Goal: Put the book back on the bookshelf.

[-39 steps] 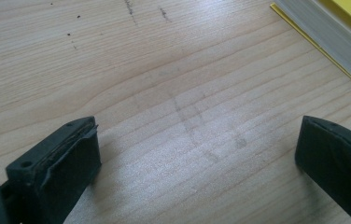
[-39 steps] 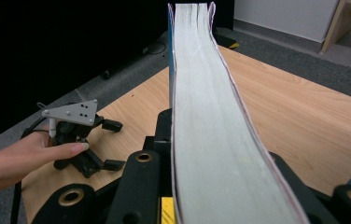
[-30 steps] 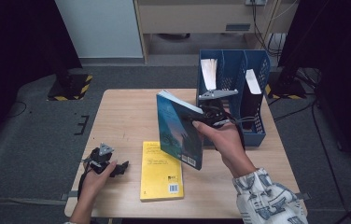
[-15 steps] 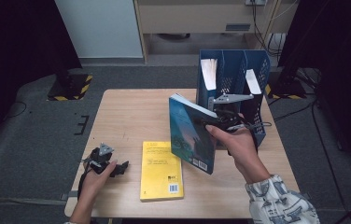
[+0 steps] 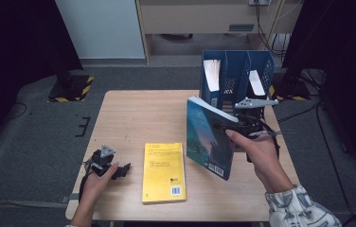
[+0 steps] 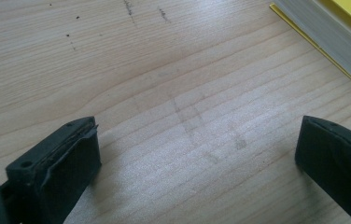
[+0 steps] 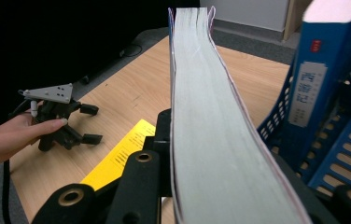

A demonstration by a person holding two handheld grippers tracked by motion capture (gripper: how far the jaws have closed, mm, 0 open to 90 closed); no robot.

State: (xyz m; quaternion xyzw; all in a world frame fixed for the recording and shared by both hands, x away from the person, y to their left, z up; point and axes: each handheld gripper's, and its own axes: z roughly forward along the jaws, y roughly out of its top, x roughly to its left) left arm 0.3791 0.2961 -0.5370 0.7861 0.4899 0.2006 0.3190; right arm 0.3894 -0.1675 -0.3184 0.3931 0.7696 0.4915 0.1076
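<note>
A yellow book is laid flat on the wooden table, near its front edge, with the barcode end turned toward the person's side. Faint pencil-like marks are seen on the bare wood in the left gripper view. On the floor beyond the table's far left corner, a black base edged with yellow-and-black hazard tape is seen. A pale cabinet is set against the far wall, and cables are hung beside it.

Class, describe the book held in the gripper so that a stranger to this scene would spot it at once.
Start at the blue file rack on the table's far right. Just in front of it, the right gripper holds a book up on edge. Its cover is teal, whereas the yellow book lies flat on the table.
</note>
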